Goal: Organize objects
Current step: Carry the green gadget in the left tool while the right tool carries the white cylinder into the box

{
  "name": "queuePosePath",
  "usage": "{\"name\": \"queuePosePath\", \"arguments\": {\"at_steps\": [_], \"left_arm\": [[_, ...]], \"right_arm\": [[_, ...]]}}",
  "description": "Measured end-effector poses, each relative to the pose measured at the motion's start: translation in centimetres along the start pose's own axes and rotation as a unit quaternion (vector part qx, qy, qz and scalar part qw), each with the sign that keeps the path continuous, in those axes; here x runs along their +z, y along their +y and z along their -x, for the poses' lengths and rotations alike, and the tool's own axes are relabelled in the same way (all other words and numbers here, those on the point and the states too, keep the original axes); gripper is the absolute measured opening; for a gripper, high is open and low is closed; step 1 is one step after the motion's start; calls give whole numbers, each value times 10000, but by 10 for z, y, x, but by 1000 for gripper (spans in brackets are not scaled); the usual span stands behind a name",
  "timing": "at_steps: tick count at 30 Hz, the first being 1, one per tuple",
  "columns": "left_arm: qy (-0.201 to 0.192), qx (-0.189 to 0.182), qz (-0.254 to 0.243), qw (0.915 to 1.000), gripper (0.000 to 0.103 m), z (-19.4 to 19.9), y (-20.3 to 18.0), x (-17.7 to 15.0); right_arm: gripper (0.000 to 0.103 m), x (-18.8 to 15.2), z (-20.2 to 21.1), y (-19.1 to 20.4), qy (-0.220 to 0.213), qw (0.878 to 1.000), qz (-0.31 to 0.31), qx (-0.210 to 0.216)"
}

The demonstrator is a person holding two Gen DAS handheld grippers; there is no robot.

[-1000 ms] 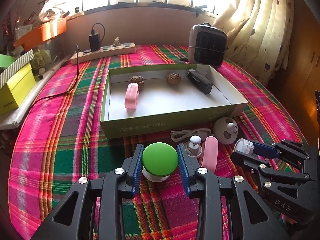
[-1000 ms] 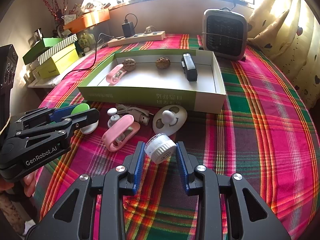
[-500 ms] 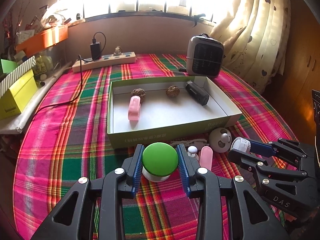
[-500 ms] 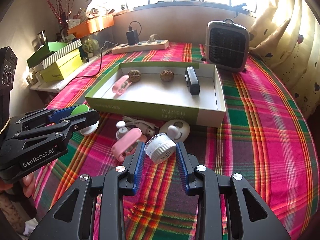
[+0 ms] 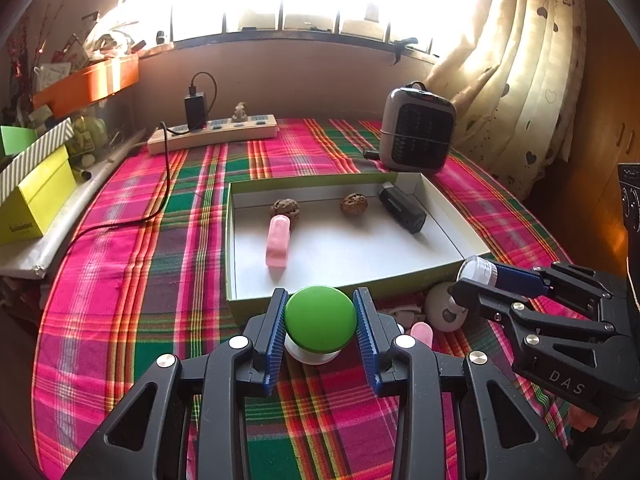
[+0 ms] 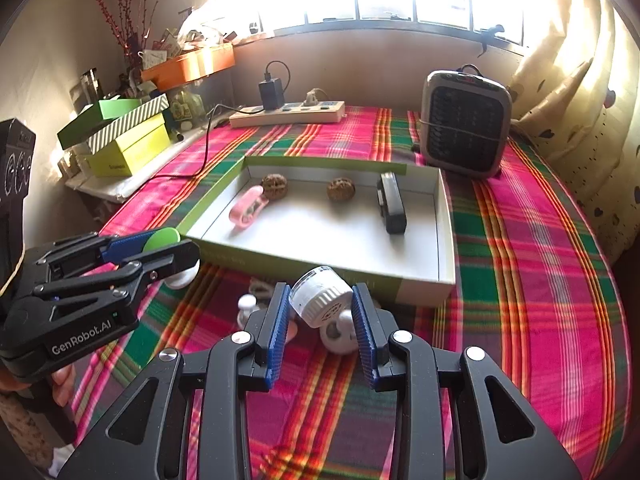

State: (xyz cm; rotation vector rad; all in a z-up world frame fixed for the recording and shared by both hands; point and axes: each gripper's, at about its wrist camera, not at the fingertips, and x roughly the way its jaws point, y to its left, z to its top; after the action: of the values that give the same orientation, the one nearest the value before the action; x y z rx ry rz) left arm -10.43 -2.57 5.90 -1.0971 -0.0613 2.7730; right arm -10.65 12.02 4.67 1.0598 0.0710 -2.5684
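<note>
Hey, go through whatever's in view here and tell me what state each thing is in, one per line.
Left tool: shut on green knob.
Right tool: shut on white cap.
Box: open, holding four things.
Black charger: plugged into power strip.
Pink clip: lying in box.

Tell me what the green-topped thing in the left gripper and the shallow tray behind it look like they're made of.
The green-topped piece looks like smooth moulded plastic: an even, slightly glossy green dome on a white base, with no seams or grain. The shallow tray looks like cardboard, probably a box lid: thin folded walls, matte white inside, green printed outside, a corner flap showing at the far right.
</note>
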Motion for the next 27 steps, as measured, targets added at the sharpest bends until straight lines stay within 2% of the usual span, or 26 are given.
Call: {"name": "queuePosePath", "arguments": {"at_steps": [18, 27], "left_arm": [[89, -50, -82, 9999, 31, -30, -2, 27], [301, -95, -119, 9994, 31, -58, -2, 41]], "right_arm": [[33, 36, -26, -20, 48, 9999, 121, -101], [33, 34, -44, -45, 404, 9989, 4, -231]]}}
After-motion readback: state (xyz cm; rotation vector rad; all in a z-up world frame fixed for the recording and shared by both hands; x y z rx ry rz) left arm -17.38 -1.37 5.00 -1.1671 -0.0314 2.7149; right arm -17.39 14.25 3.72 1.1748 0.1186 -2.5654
